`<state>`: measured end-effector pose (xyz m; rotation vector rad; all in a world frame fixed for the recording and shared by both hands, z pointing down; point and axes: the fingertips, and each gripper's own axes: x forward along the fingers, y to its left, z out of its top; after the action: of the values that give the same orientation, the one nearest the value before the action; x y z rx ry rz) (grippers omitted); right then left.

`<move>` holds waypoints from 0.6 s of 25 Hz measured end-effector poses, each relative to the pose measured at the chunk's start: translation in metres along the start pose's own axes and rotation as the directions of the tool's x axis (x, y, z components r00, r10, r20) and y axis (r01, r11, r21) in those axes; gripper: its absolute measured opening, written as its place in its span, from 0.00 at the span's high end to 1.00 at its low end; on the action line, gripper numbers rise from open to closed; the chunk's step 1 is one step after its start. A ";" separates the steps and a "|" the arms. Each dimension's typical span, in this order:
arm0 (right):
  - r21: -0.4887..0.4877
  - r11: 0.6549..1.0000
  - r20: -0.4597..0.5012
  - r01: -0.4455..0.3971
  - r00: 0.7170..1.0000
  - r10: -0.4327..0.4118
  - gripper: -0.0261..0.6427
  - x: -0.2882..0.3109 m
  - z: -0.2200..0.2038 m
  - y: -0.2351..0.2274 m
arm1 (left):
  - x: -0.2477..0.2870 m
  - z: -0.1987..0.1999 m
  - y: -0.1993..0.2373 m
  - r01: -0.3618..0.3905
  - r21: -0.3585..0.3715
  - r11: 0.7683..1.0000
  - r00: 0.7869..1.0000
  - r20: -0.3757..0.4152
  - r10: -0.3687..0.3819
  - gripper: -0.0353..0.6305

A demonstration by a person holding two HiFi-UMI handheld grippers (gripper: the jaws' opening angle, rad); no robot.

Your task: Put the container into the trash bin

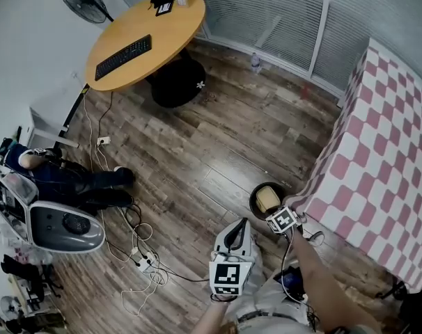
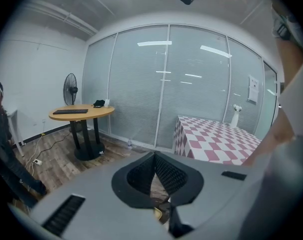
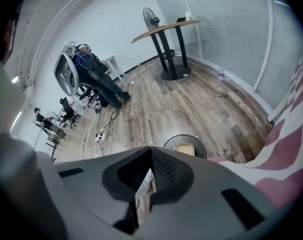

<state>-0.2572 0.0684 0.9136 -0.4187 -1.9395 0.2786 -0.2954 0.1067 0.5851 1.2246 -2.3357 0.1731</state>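
Container (image 1: 269, 199) sits in the bin (image 1: 255, 204) on the floor. Right fingers (image 3: 166, 166) and left fingers (image 2: 169, 174) both closed up, holding nothing.

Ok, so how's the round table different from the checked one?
The round table has a bare wooden top on a black pedestal; the checked table is straight-edged, with a pink and white cloth hanging down its sides. The round table carries a keyboard; the checked table has the trash bin beside it. Both stand by the blinds.
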 end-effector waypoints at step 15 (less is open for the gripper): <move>-0.054 0.998 0.236 -0.044 0.970 0.056 0.97 -0.112 0.052 0.043 | -0.018 -0.004 -0.027 0.033 -0.015 0.999 0.999 -0.019 -0.033 0.93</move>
<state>-0.2586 0.0611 0.7835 -0.4851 -2.1757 0.3272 -0.2640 0.1051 0.5766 1.2485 -2.2948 0.1552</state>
